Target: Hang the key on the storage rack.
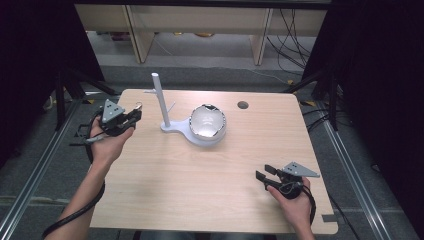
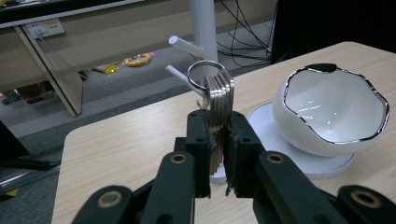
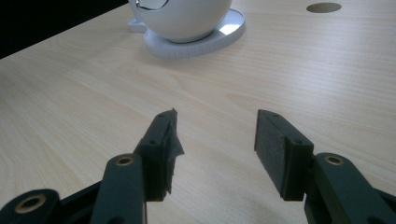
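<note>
Left gripper view: left tongs [image 2: 217, 154] clench ringed keys [image 2: 219, 95] standing upright between them; right tongs [image 3: 217, 149] released.

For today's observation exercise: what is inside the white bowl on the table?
The white bowl looks empty: the left gripper view shows only glossy white interior with reflections. Its near wall hides part of the bottom there, so something small there cannot be ruled out.

One table [image 1: 200, 190] carried everything. Two claws were in use: the left claw [image 1: 134, 115] near the table's left edge and the right claw [image 1: 263, 172] near its front right corner. The left one held one bunch of flat metal keys [image 2: 219, 100], about five blades on one ring [image 2: 204, 74]. One white bowl [image 1: 207, 122] sat on one white stand [image 1: 162, 102] with one post and several pegs. One round hole [image 1: 243, 105] lay near the back edge.
</note>
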